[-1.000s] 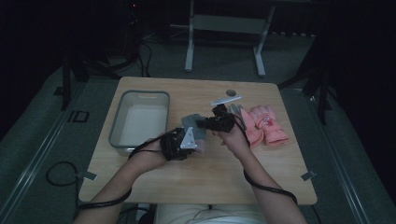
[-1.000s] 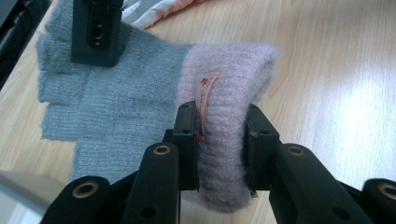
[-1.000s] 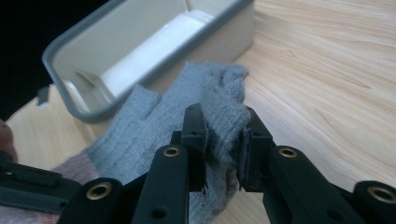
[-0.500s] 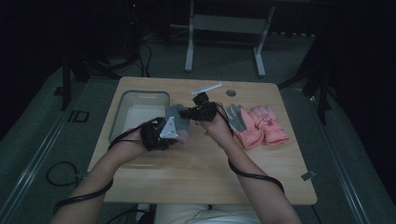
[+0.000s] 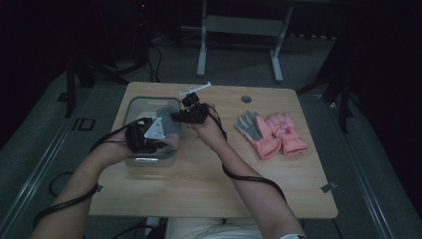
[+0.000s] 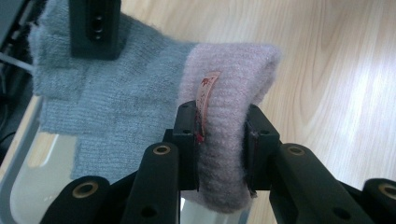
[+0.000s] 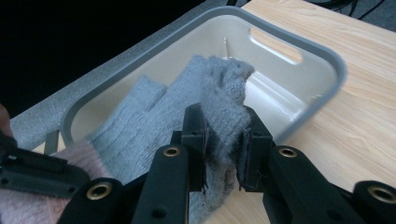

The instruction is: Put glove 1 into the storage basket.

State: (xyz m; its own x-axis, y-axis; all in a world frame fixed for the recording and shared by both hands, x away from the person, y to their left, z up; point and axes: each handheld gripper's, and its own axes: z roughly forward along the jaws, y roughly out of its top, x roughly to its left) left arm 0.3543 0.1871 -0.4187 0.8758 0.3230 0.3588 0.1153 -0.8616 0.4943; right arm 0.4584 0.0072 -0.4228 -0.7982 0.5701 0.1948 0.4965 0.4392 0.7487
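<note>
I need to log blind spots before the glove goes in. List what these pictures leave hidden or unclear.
- High view: most of the grey knit glove with pink cuff is covered by both hands and tongs.
- Left gripper view: the cuff's small label is too small to read.
- Right gripper view: the glove's fingertip ends are pinched out of sight between the jaws.
- High view: the grey plastic bin floor is dim, mostly covered.
</note>
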